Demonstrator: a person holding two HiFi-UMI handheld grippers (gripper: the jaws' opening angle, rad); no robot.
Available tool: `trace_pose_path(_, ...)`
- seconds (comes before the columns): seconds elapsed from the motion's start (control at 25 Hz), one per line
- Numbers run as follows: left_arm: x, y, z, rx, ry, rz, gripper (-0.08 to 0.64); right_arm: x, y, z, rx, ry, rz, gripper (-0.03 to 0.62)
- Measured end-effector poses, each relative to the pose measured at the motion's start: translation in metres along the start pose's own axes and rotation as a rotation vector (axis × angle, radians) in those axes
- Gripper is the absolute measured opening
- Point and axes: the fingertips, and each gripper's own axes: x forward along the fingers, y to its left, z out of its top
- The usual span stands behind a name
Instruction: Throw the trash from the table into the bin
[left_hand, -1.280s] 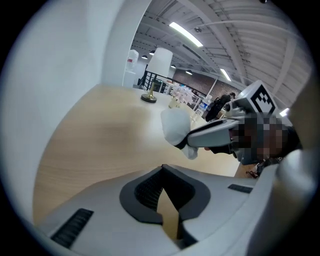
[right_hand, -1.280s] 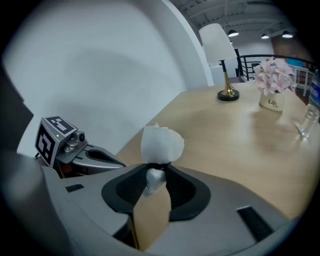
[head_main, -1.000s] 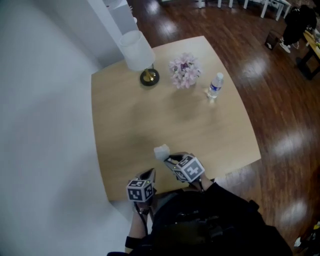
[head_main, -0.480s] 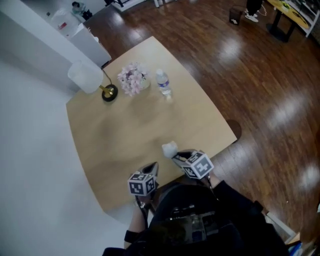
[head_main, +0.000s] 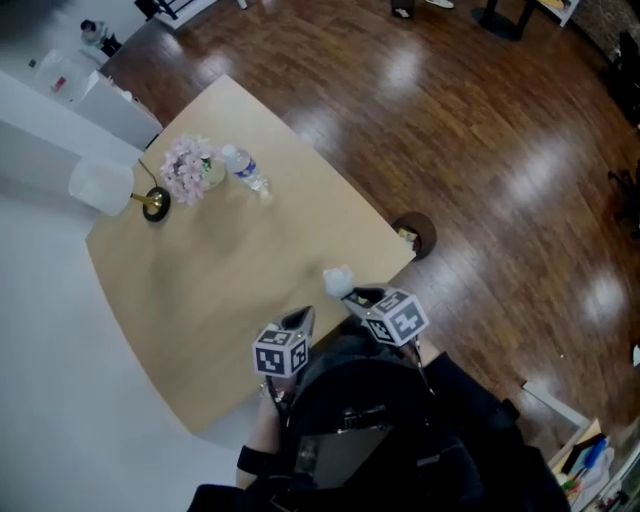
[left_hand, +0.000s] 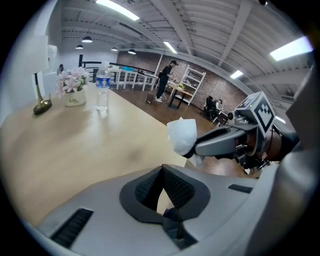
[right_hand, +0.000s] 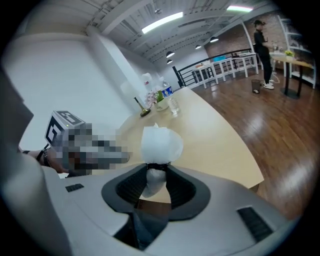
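Observation:
My right gripper (head_main: 350, 294) is shut on a crumpled white tissue (head_main: 338, 278) and holds it above the near corner of the wooden table (head_main: 200, 290). In the right gripper view the tissue (right_hand: 161, 145) bulges above the pinching jaws (right_hand: 157, 169). The left gripper (head_main: 301, 321) hangs beside it over the table's near edge, its jaws together with nothing between them (left_hand: 161, 169). The left gripper view shows the tissue (left_hand: 182, 135) in the right gripper's fingertips (left_hand: 200, 147). A small round dark container (head_main: 415, 235), possibly the bin, stands on the floor at the table's right edge.
At the table's far end stand a lamp with a white shade (head_main: 100, 187), a pot of pink flowers (head_main: 187, 165) and a water bottle (head_main: 245, 170). A white wall runs along the left, dark wood floor (head_main: 480, 150) to the right. A person (right_hand: 262, 45) stands far off.
The view has swung right, so the table now sits to the left and more floor shows. Both grippers moved along the table's near edge together. The tissue stays pinched in the right gripper.

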Motion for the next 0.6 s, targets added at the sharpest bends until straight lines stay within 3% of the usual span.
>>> trace_pose_path(0.16,0.018,-0.022,0.015,0.068,0.008,-0.081,0.003,-0.020,-0.015,-0.001,0.059,-0.025,-0.079,0.132)
trace_pose_path(0.4,0.055,-0.083,0.029,0.143,0.025,-0.188,0.003,-0.066,-0.044,-0.016,0.053,-0.028,-0.133,0.132)
trace_pose_path(0.6,0.073,-0.105,0.033,0.195,0.041,-0.224,0.003,-0.069,-0.067,-0.020,0.088,-0.046,-0.122,0.132)
